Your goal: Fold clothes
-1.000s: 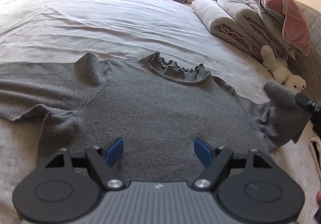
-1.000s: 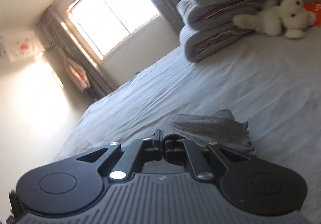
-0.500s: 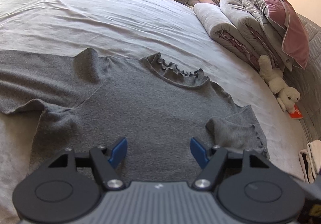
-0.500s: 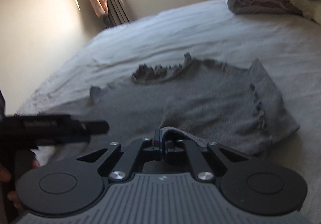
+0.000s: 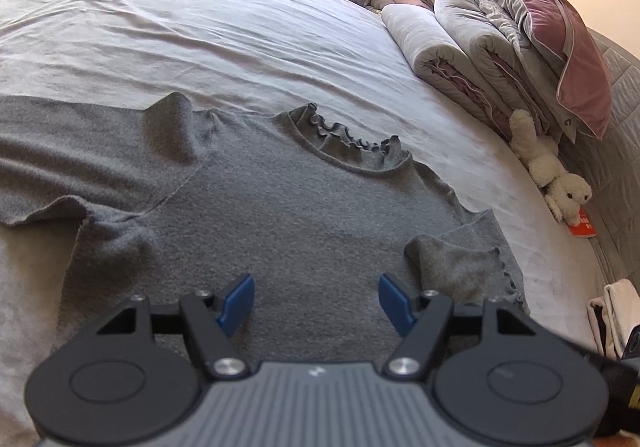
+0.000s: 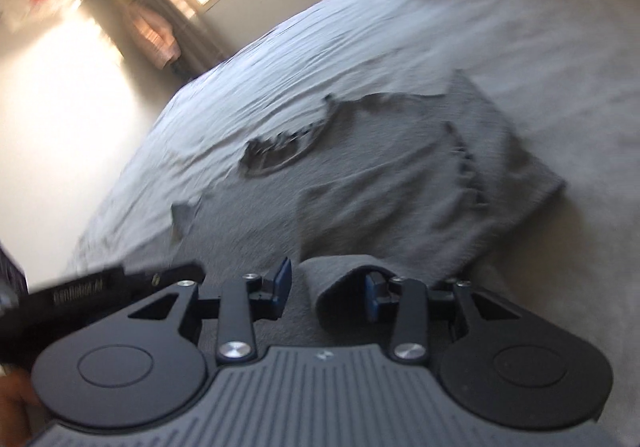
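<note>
Releasing the sleeve end, the right tool (image 6: pixel 326 297) stands with its blue pads apart; its jaws have just been opening, and a grey cuff (image 6: pixel 344 283) lies between them, draped against the right-hand pad but no longer pinched. The left tool (image 5: pixel 316 303) is open and empty, hovering low over the lower body of the grey top (image 5: pixel 256 215), nothing between its pads. Taking the frilled collar (image 5: pixel 352 143) as landmark: the top lies flat on the bed (image 5: pixel 200 27), face up, its collar at the far end from both tools and its hem toward them, so the long axis of the body runs from the tools straight out to the collar. The right sleeve (image 5: pixel 456 263) is already folded inward, lying on the body on the right of and nearer than the collar, its cuff close beside the left tool's right pad. The left sleeve (image 5: pixel 60 151) is not yet folded: it stretches out flat to the left of the collar, its own long axis across the body's axis, with a raised pucker (image 5: pixel 172 127) at the shoulder just left of the collar. The coming move, as judged, turns on this sleeve: it lies to the left of both tools, and the left tool is the nearer, so it would reach leftward for the cuff end, which is outside the left wrist view. Far right of the collar, a stuffed toy (image 5: pixel 556 171) and stacked bedding (image 5: pixel 480 59) stand well apart from the top.
</note>
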`<state>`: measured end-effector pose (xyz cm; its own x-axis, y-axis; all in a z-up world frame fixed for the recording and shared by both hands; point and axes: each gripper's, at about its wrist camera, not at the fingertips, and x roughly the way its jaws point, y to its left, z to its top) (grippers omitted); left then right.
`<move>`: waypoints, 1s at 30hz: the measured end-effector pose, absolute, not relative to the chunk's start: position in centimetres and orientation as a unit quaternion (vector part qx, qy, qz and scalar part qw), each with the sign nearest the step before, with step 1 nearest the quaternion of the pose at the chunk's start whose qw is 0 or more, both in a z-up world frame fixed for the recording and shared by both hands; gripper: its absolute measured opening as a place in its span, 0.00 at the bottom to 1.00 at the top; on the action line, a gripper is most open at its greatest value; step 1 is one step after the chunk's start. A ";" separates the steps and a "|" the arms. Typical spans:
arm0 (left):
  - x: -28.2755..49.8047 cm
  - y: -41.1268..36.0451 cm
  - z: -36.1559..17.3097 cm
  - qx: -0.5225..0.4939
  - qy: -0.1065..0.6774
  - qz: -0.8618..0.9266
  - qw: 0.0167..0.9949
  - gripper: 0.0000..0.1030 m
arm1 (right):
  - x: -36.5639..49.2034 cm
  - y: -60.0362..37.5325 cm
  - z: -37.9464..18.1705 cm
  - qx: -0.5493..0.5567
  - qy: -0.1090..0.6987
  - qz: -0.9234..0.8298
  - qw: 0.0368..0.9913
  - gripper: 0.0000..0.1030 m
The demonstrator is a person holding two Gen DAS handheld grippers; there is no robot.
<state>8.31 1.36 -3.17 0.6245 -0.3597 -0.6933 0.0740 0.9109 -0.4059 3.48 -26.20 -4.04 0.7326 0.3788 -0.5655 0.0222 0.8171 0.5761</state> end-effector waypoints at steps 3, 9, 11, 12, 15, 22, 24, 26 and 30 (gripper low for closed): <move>8.3 1.5 -3.1 -0.173 0.416 -0.123 0.884 0.67 | 3.4 -28.0 -4.5 0.346 0.344 0.081 0.869 0.40; 8.4 1.6 -3.1 -0.174 0.421 -0.132 0.880 0.67 | 3.2 -29.2 -4.9 0.402 0.326 0.065 0.853 0.40; 8.6 1.8 -3.2 -0.182 0.429 -0.142 0.873 0.67 | 3.2 -28.4 -4.2 0.371 0.316 0.062 0.871 0.28; 8.7 2.0 -3.3 -0.188 0.431 -0.146 0.870 0.67 | 3.2 -27.9 -3.7 0.342 0.311 0.064 0.884 0.18; 8.9 2.5 -3.3 -0.205 0.437 -0.153 0.862 0.67 | 3.3 -25.8 -2.7 0.261 0.295 0.093 0.914 0.16; 8.9 2.9 -3.4 -0.212 0.437 -0.145 0.862 0.67 | 2.0 -19.3 -2.2 0.063 0.286 0.211 0.932 0.15; 8.9 2.9 -3.4 -0.216 0.438 -0.149 0.860 0.67 | 1.2 -17.3 -2.9 -0.011 0.295 0.244 0.924 0.15; 9.0 3.2 -3.5 -0.227 0.442 -0.161 0.853 0.65 | 0.4 -15.9 -3.8 -0.069 0.308 0.267 0.910 0.15; 9.3 3.7 -4.0 -0.261 0.452 -0.181 0.833 0.64 | -0.7 -14.5 -4.2 -0.140 0.300 0.279 0.902 0.16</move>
<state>9.26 3.65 -4.02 0.5257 -0.5387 -0.6584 0.0662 0.7975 -0.5996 -0.74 -14.54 -4.17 0.6645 0.4199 -0.6182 -0.5871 0.8052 -0.0842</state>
